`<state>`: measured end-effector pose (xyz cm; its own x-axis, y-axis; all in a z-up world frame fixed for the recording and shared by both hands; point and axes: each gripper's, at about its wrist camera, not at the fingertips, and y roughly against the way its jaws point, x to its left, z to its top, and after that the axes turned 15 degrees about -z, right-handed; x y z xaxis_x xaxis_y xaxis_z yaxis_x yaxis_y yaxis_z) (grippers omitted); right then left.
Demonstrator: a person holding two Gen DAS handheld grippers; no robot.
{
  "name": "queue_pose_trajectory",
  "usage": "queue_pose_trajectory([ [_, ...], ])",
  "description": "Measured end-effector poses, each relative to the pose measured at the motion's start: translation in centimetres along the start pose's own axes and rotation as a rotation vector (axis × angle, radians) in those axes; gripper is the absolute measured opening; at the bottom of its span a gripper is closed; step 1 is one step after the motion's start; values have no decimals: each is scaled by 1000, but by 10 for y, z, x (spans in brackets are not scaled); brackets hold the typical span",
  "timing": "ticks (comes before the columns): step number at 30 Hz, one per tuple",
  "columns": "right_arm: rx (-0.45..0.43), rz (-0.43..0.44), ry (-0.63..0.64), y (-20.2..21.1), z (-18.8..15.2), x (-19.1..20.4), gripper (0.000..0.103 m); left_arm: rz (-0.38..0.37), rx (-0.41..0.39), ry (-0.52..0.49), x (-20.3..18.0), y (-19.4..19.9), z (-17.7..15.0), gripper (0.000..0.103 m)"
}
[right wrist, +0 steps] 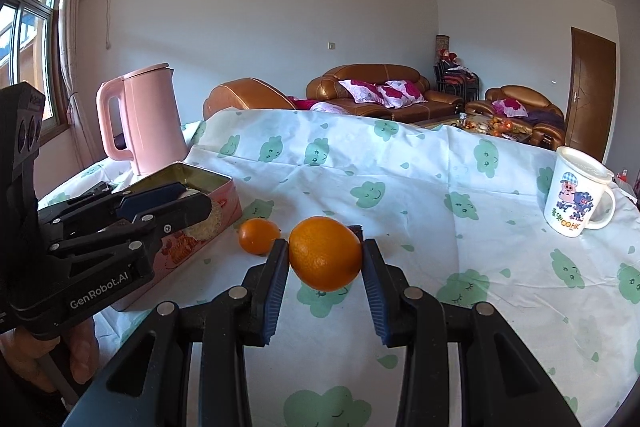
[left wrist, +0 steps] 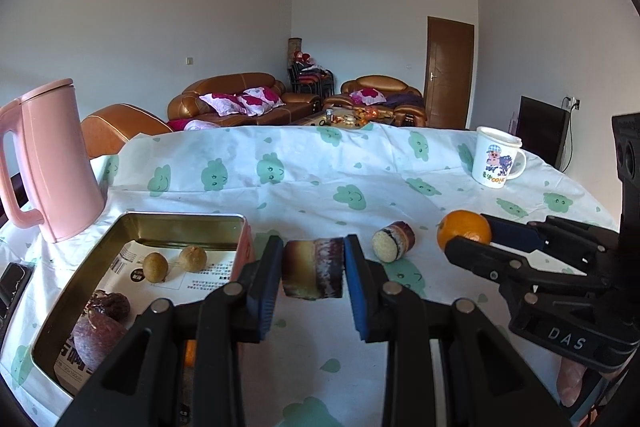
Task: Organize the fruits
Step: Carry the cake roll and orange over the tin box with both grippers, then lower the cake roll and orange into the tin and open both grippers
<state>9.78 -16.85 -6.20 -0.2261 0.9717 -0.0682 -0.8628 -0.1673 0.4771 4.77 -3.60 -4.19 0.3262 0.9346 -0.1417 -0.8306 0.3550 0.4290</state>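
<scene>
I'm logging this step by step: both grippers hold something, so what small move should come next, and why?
Probably carry the left gripper leftward over the tin box and release there. It is shut on a sugarcane piece, lifted off the tablecloth, and the tin beside it already holds other fruit. The right gripper, shut on the orange, could follow.

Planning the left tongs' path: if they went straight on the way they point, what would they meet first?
The left tongs, shut on the sugarcane piece, probably meet only bare tablecloth ahead; the metal tin sits just left of the line.
</scene>
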Motion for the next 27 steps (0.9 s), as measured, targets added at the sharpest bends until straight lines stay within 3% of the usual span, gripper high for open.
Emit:
queue_pose_trajectory([
  [18, -14, 187, 126, -12, 49, 93, 39, 181, 14, 86, 81, 37, 13, 32],
  [27, 18, 233, 162, -35, 55, 136, 39, 217, 76, 160, 120, 32, 9, 32],
])
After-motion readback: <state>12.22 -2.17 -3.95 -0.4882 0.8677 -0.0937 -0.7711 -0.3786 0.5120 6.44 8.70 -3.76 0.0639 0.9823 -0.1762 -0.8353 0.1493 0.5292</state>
